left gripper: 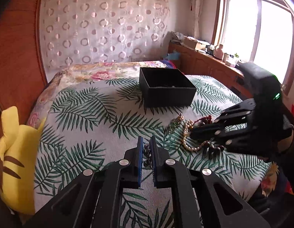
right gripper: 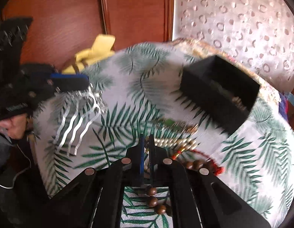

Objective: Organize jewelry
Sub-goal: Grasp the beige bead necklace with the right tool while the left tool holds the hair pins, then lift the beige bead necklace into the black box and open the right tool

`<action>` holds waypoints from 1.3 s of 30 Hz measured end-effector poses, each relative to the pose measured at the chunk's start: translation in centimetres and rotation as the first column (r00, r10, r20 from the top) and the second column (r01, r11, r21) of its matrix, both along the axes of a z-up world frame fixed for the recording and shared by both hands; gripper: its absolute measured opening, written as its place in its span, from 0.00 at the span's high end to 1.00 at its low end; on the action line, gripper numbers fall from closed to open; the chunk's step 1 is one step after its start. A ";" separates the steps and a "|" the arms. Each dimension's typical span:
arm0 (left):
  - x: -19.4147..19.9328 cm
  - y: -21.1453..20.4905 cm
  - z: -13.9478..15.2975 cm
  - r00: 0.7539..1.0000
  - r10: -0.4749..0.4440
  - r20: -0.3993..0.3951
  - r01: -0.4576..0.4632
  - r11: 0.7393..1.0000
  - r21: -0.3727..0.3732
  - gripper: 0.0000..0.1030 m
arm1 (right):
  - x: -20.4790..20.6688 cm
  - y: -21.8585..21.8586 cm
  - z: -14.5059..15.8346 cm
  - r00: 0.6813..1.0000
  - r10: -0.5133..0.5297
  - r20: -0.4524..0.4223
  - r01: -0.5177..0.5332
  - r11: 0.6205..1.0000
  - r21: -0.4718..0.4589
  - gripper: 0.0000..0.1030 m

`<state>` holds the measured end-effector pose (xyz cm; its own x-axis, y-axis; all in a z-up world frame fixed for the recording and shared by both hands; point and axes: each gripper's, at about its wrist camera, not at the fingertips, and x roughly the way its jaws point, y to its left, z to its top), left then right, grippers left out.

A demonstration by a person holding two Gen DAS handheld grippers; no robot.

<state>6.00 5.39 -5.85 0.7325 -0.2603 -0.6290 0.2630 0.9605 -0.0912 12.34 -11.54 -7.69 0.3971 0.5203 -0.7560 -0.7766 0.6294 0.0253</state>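
A black open box [left gripper: 167, 87] stands on the leaf-print bedspread; it also shows in the right wrist view [right gripper: 213, 95] with a small piece inside. My left gripper [left gripper: 146, 148] is shut on a silver hair comb [right gripper: 78, 121], which hangs from it above the bed in the right wrist view. My right gripper [right gripper: 146, 146] is shut on a brown wooden bead string [right gripper: 153, 201] in the jewelry pile. A pearl bracelet [left gripper: 186, 138], a green-gold piece [left gripper: 174, 123] and red cord [left gripper: 206, 118] lie beside it.
A yellow plush toy [left gripper: 14, 159] lies at the bed's left edge by the wooden headboard [left gripper: 16, 57]. A wooden cabinet [left gripper: 204, 62] with clutter runs under the window at right. A floral quilt [left gripper: 101, 72] lies behind the box.
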 end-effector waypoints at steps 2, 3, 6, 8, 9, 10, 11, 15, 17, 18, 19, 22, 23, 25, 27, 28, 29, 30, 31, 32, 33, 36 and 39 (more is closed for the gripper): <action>0.1 -0.1 0.5 1.000 0.002 0.011 -0.002 1.000 0.000 0.93 | -0.2 -0.6 1.8 1.000 -0.005 0.030 0.004 0.999 0.034 0.95; 0.1 -0.1 0.7 1.000 0.002 0.014 -0.002 1.000 0.000 0.93 | -0.2 -0.8 2.5 0.999 -0.010 0.042 0.008 0.999 0.045 0.95; 0.4 -0.2 1.3 1.000 0.002 0.028 -0.002 1.000 0.001 0.93 | -0.2 -1.9 5.1 0.997 -0.021 0.072 0.014 0.996 0.089 0.95; 0.6 -0.2 1.7 0.999 0.003 0.036 -0.003 1.000 -0.003 0.93 | -0.2 -2.6 6.4 0.995 -0.027 0.094 0.017 0.995 0.103 0.95; 0.8 -0.3 1.9 0.999 0.003 0.039 -0.003 1.000 -0.004 0.93 | -0.3 -2.9 7.4 0.993 -0.031 0.113 0.018 0.994 0.111 0.95; 0.9 -0.3 2.1 0.999 0.003 0.043 -0.003 1.000 -0.004 0.93 | -0.2 -3.0 7.9 0.992 -0.035 0.123 0.020 0.993 0.119 0.95; 1.0 -0.4 2.3 0.999 0.003 0.049 -0.003 1.000 -0.004 0.93 | -0.2 -3.3 8.9 0.989 -0.042 0.140 0.023 0.991 0.131 0.95; 1.3 -0.6 3.1 0.997 -0.001 0.072 0.002 1.000 -0.011 0.93 | -0.5 -3.7 11.5 0.981 -0.044 0.189 0.014 0.988 0.157 0.95; 1.4 -0.8 3.8 0.996 -0.003 0.086 0.004 1.000 -0.012 0.93 | -0.6 -3.9 13.0 0.975 -0.046 0.216 0.008 0.985 0.175 0.95; 1.4 -0.9 4.0 0.996 -0.004 0.092 0.005 1.000 -0.012 0.93 | -0.7 -4.1 13.7 0.972 -0.049 0.228 0.007 0.983 0.183 0.95; 1.5 -1.0 4.3 0.995 -0.004 0.100 0.006 1.000 -0.011 0.93 | -0.6 -4.1 14.4 0.969 -0.052 0.240 0.006 0.982 0.188 0.95; 1.9 -1.3 5.2 0.993 -0.009 0.119 0.010 1.000 -0.009 0.93 | -0.6 -4.4 16.9 0.957 -0.061 0.283 0.001 0.979 0.206 0.95; 2.1 -1.4 5.5 0.992 -0.010 0.125 0.011 1.000 -0.009 0.93 | -0.6 -4.4 17.6 0.953 -0.064 0.296 0.001 0.978 0.207 0.95; 2.7 -1.6 6.0 0.991 -0.012 0.132 0.013 1.000 -0.009 0.93 | -0.5 -4.6 19.2 0.943 -0.074 0.324 0.002 0.977 0.214 0.95; 3.2 -1.7 6.5 0.990 -0.013 0.143 0.015 1.000 -0.008 0.93 | -0.1 -4.6 20.6 0.933 -0.085 0.350 0.007 0.976 0.218 0.95; 3.4 -1.8 6.7 0.989 -0.015 0.146 0.016 1.000 -0.007 0.93 | 0.1 -4.6 21.3 0.928 -0.090 0.361 0.010 0.976 0.218 0.95; 3.6 -1.9 7.0 0.988 -0.016 0.151 0.017 1.000 -0.006 0.93 | 0.5 -4.6 21.9 0.920 -0.100 0.379 0.018 0.977 0.213 0.95; 4.0 -1.9 7.3 0.987 -0.016 0.157 0.016 1.000 -0.004 0.93 | 0.8 -4.5 22.3 0.914 -0.107 0.392 0.025 0.978 0.208 0.95; 4.3 -2.0 7.4 0.987 -0.015 0.161 0.015 1.000 -0.002 0.93 | 1.3 -4.5 22.7 0.908 -0.117 0.403 0.037 0.979 0.201 0.95; 4.7 -2.0 7.7 0.986 -0.013 0.166 0.013 1.000 0.000 0.93 | 2.0 -4.4 23.0 0.904 -0.129 0.407 0.051 0.979 0.197 0.95; 5.1 -2.1 7.8 0.986 -0.012 0.168 0.012 1.000 0.000 0.93 | 2.7 -4.4 23.2 0.902 -0.139 0.409 0.062 0.979 0.196 0.95; 6.5 -2.4 8.2 0.985 -0.007 0.172 0.006 1.000 0.004 0.93 | 4.7 -4.2 23.5 0.896 -0.165 0.412 0.095 0.978 0.186 0.95; 7.9 -2.7 8.5 0.985 -0.003 0.172 0.002 1.000 0.007 0.93 | 6.8 -4.1 22.7 0.898 -0.183 0.400 0.127 0.979 0.162 0.95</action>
